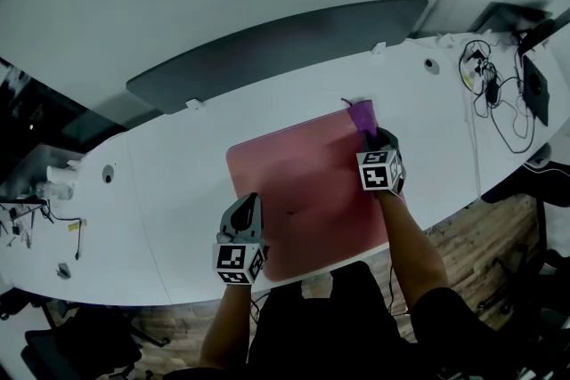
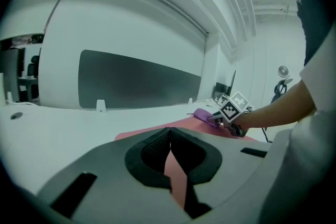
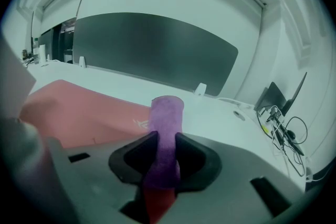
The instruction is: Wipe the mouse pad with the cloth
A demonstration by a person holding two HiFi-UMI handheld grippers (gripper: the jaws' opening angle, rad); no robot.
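Observation:
A pink mouse pad (image 1: pixel 307 191) lies flat on the white desk (image 1: pixel 178 182). A purple cloth (image 1: pixel 363 116) rests on the pad's far right corner, and my right gripper (image 1: pixel 378 141) is shut on it. In the right gripper view the cloth (image 3: pixel 165 134) sticks out forward between the jaws, over the pad (image 3: pixel 79 113). My left gripper (image 1: pixel 246 211) is shut with its tips on the pad's near left edge. The left gripper view shows the pad (image 2: pixel 173 126) ahead, with the cloth (image 2: pixel 205 114) and the right gripper (image 2: pixel 220 119) at its far end.
A dark divider panel (image 1: pixel 276 49) runs along the desk's far edge. Cables and a charger (image 1: pixel 490 93) lie at the desk's right end beside a laptop (image 1: pixel 536 89). Small items and wires (image 1: pixel 44 200) sit at the left end. Wooden floor (image 1: pixel 463 236) shows below the desk.

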